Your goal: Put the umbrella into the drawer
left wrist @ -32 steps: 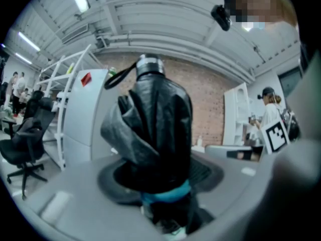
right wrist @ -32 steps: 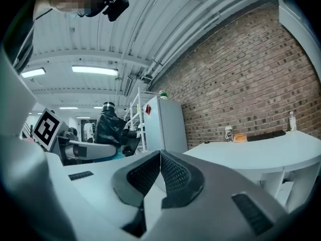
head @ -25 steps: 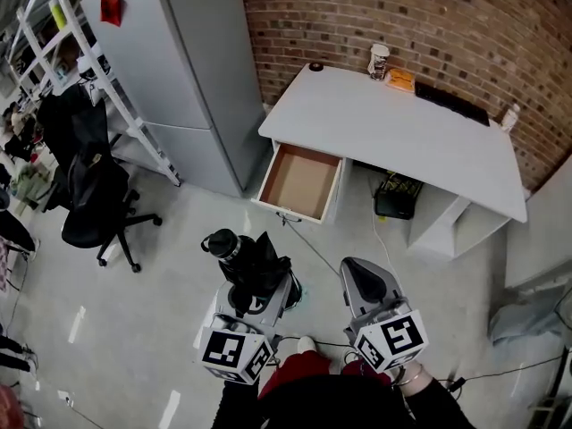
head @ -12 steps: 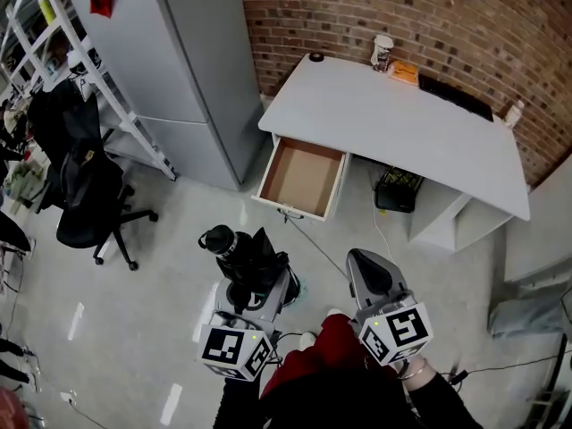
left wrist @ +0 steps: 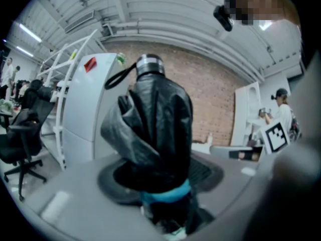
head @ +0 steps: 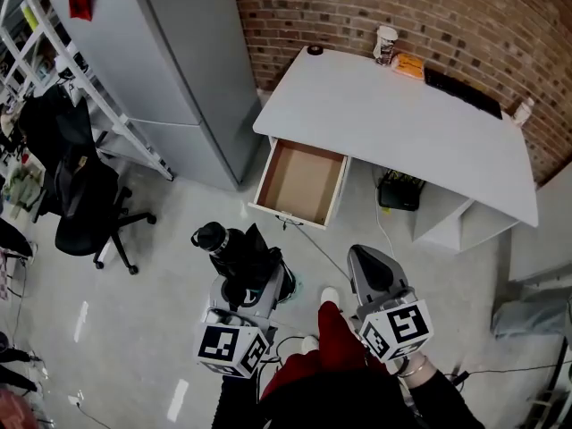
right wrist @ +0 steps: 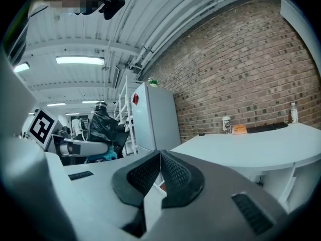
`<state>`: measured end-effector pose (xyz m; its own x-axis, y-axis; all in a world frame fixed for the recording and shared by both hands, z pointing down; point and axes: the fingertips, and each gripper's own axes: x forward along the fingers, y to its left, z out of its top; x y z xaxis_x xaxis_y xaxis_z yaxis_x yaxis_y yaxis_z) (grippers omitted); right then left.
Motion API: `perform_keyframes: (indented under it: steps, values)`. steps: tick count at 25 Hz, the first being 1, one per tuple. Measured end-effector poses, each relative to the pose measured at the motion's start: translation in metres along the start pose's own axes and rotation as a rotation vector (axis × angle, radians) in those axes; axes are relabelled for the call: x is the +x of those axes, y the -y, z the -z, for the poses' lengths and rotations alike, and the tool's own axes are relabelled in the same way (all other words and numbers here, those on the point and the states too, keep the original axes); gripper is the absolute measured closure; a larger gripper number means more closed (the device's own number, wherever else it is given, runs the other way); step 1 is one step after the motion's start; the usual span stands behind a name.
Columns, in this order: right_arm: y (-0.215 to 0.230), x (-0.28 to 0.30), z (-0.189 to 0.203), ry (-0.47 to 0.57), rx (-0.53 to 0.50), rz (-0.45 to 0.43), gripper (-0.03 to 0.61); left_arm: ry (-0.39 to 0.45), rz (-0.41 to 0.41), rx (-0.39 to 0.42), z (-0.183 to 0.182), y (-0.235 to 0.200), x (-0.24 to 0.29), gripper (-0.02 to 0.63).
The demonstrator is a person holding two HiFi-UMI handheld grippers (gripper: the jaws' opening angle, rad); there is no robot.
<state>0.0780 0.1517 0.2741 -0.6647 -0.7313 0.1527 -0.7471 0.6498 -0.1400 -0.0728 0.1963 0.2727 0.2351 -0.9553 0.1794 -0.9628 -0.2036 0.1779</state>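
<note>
Pinched only near its base in the left gripper (head: 245, 275), well short of the open drawer (head: 299, 184) under the counter's (head: 393, 119) left end, the bundled black umbrella (head: 234, 250) could swing loose or snag the drawer's near rim, while the right gripper (head: 370, 264), pressed together and empty, offers no support.

Both tools same build: left gripper (head: 250, 273) and right gripper (head: 365, 257) have light grey moulded shells with rounded noses. Left marker cube (head: 231, 351) at 7 o'clock of the head view, right marker cube (head: 396, 329) at 5: black square codes on white faces. Right pads (right wrist: 175, 177) black, cross-hatched, wedge-shaped; 2 small dark ribbed inserts on the shell. Operator: red trouser leg (head: 332, 342) at 6 o'clock, white shoe (head: 329, 295), dark sleeves (head: 438, 402).
</note>
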Motion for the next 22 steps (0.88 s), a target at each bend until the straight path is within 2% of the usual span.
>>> perform_keyframes:
  steps: [13, 22]
  values:
    - [0.073, 0.073, 0.021, -0.09, 0.042, 0.013, 0.572, -0.064, -0.045, -0.02, 0.009, -0.042, 0.11, 0.376]
    - [0.114, 0.116, 0.023, -0.128, 0.067, 0.008, 0.572, -0.116, -0.036, -0.012, 0.012, -0.052, 0.18, 0.376]
